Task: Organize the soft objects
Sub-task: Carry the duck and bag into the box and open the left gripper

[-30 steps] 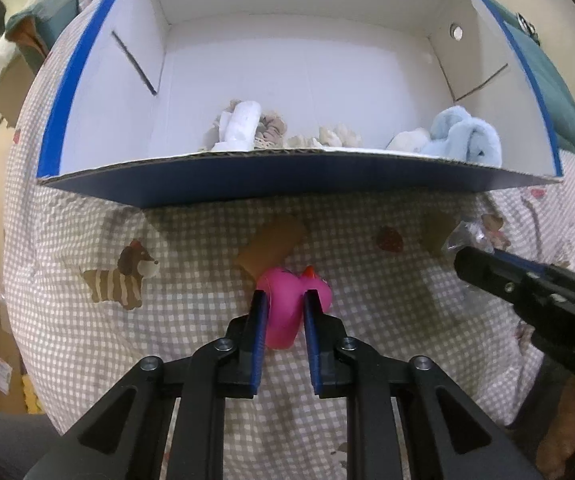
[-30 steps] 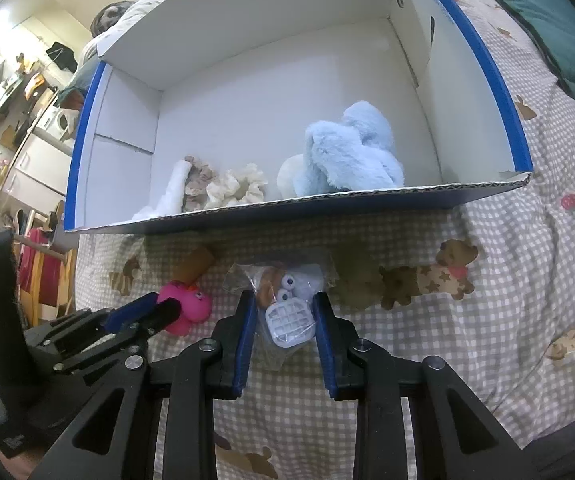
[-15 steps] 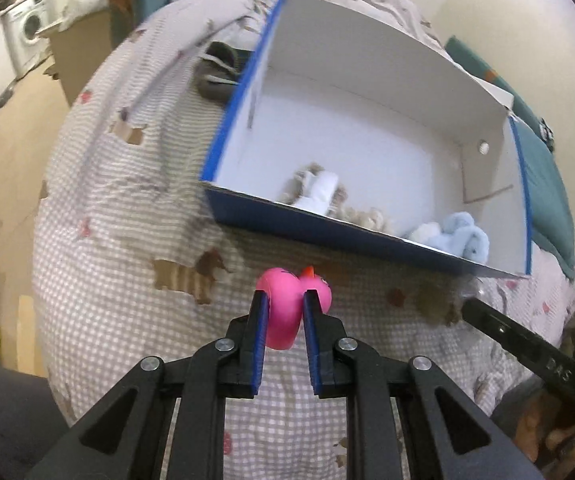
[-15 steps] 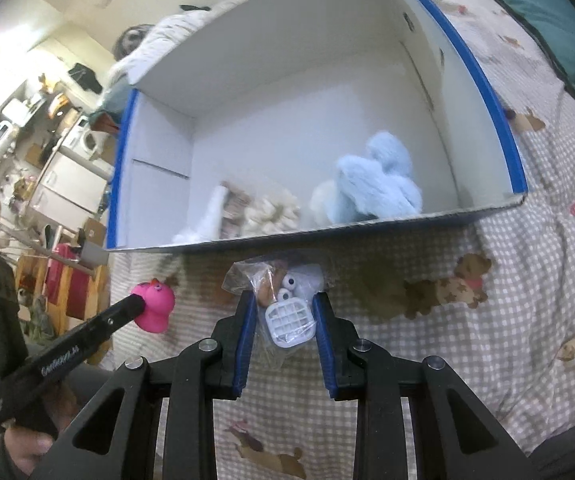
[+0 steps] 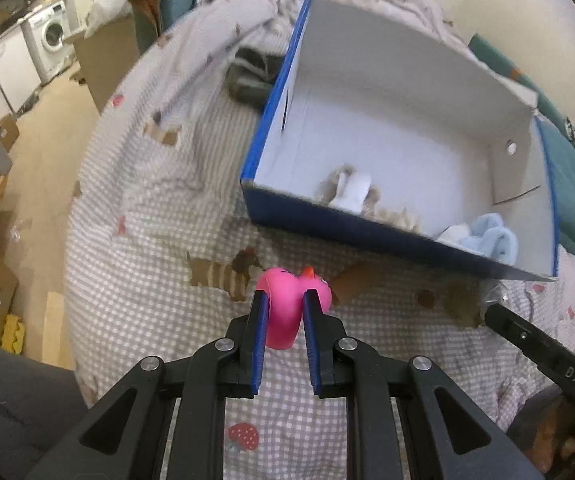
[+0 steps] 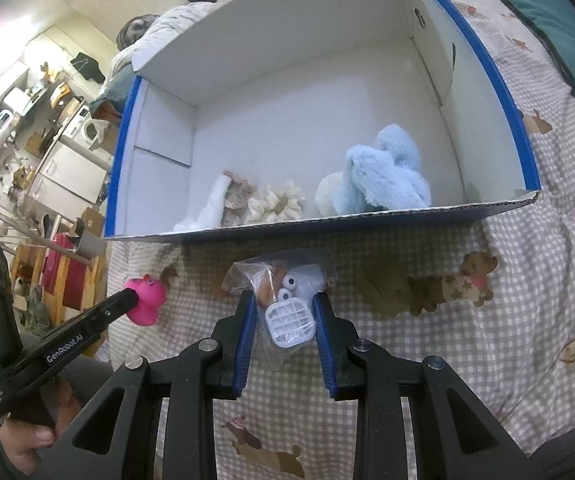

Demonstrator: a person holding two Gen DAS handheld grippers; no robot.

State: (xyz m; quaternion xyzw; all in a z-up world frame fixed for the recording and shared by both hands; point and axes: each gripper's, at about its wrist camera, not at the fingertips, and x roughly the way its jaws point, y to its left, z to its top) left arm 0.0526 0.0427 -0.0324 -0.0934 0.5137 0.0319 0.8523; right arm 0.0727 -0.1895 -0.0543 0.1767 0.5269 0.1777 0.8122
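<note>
On the left, the left gripper (image 5: 282,308) pinches a pink rubber duck (image 5: 287,304) between its blue pads, holding it above the checked bedspread (image 5: 135,304), near the front of the box and off its left corner. The right wrist view shows the same duck (image 6: 145,300) at the tip of the left gripper (image 6: 127,300), with a hand (image 6: 23,444) gripping the handle at the lower left.

Further right and farther off, an open cardboard box (image 5: 367,230) with blue outer walls and a white inside rests on the bedspread. Along its near wall lie, from left to right, a white rolled cloth (image 6: 211,208), a beige lace scrunchie (image 6: 237,200), a cream scrunchie (image 6: 275,202) and a light blue plush toy (image 6: 383,178), this last one close to the right wall.

In front of the box, about at its middle, the right gripper (image 6: 285,320) is clamped on a clear plastic bag (image 6: 283,300) holding a small white toy with round eyes and a grid mouth; its pads press the bag's sides. The bag hangs just above the bedspread (image 6: 527,240), near the box's front wall.
</note>
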